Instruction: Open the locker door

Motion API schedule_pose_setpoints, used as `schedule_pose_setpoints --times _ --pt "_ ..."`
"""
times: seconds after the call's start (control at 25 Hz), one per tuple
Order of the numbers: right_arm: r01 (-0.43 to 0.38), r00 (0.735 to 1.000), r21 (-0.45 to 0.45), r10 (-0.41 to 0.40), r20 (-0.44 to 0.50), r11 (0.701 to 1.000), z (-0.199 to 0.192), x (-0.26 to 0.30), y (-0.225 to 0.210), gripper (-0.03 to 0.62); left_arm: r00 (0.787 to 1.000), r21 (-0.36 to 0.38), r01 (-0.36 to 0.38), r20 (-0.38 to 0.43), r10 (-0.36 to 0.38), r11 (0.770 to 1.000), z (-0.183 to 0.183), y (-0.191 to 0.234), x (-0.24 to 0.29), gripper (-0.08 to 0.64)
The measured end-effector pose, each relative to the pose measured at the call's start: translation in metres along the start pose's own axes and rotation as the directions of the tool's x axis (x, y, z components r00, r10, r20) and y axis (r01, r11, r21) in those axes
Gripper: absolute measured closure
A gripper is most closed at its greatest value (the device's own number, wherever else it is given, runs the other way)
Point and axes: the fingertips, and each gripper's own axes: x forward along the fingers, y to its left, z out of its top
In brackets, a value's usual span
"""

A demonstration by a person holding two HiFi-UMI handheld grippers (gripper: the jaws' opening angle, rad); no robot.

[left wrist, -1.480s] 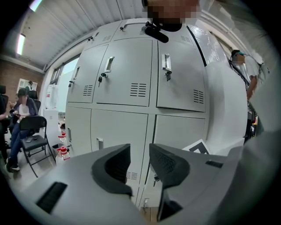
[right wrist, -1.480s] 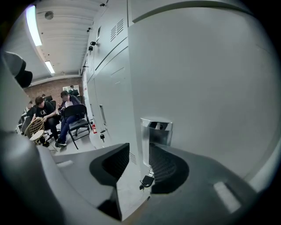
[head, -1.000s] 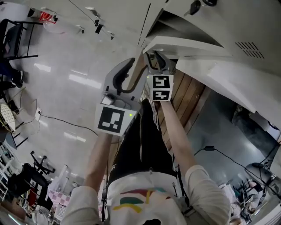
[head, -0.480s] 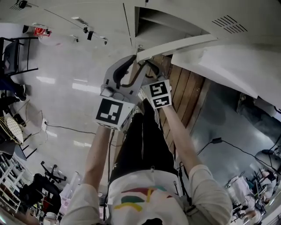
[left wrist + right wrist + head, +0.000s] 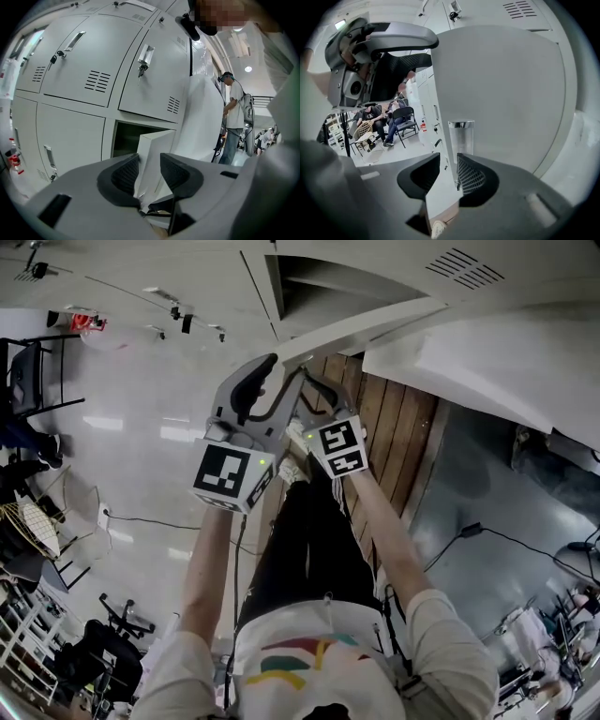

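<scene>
"At the wall of grey lockers [image 5: 84, 70], where do we stand?"

"We have the door [image 5: 501, 93] swung well out from its dark compartment [image 5: 124, 138]. Our left gripper [image 5: 149, 164] and right gripper [image 5: 448, 164] both sit on its free edge. Each looks clamped on the thin panel between its pads. The recessed handle [image 5: 461, 136] lies just beyond the right one's jaws."

"What can go wrong for us?"

"We judge the hold shallow. Sheet metal is slick, and if we pull along the panel rather than round its swing, the pads may slide off. If our two hands follow different arcs, we could twist the door. A person [image 5: 233, 112] stands beyond it, and a hard swing might carry it that way."

"And what can't we see?"

"We see no hinge, so we cannot tell how much travel is left. The compartment's inside is black. Our own jaws cover the contact, and the door's lower corner is cut off. We cannot identify a second pale panel [image 5: 204, 117] at the right."
</scene>
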Motion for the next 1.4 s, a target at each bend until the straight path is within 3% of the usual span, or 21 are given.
schedule_pose_setpoints --times 0.36,0.76,1.0,1.2,1.4 --pt "0.047 0.999 0.023 -0.048 0.005 0.999 0.003 -0.049 -0.002 0.485 0.999 -0.016 0.029 -0.038 -0.030 0.999 -0.011 -0.017 -0.009 0.426" --pt "0.088 0.995 0.018 -0.088 0.040 0.996 0.031 -0.105 0.007 0.486 0.991 -0.063 0.110 -0.075 -0.114 0.992 -0.025 -0.055 -0.024 0.426" --pt "0.108 0.992 0.150 -0.117 0.054 0.983 0.037 -0.140 0.003 0.503 0.980 -0.051 0.163 -0.110 -0.167 0.985 -0.034 -0.078 -0.029 0.426" --pt "0.102 0.987 0.275 -0.133 0.096 0.956 0.068 -0.174 0.007 0.499 0.972 -0.069 0.182 -0.138 -0.190 0.981 -0.038 -0.091 -0.032 0.426" --pt "0.125 0.981 0.259 -0.158 0.111 0.958 0.105 -0.191 0.009 0.494 0.959 -0.060 0.230 -0.157 -0.237 0.971 -0.041 -0.105 -0.030 0.427"
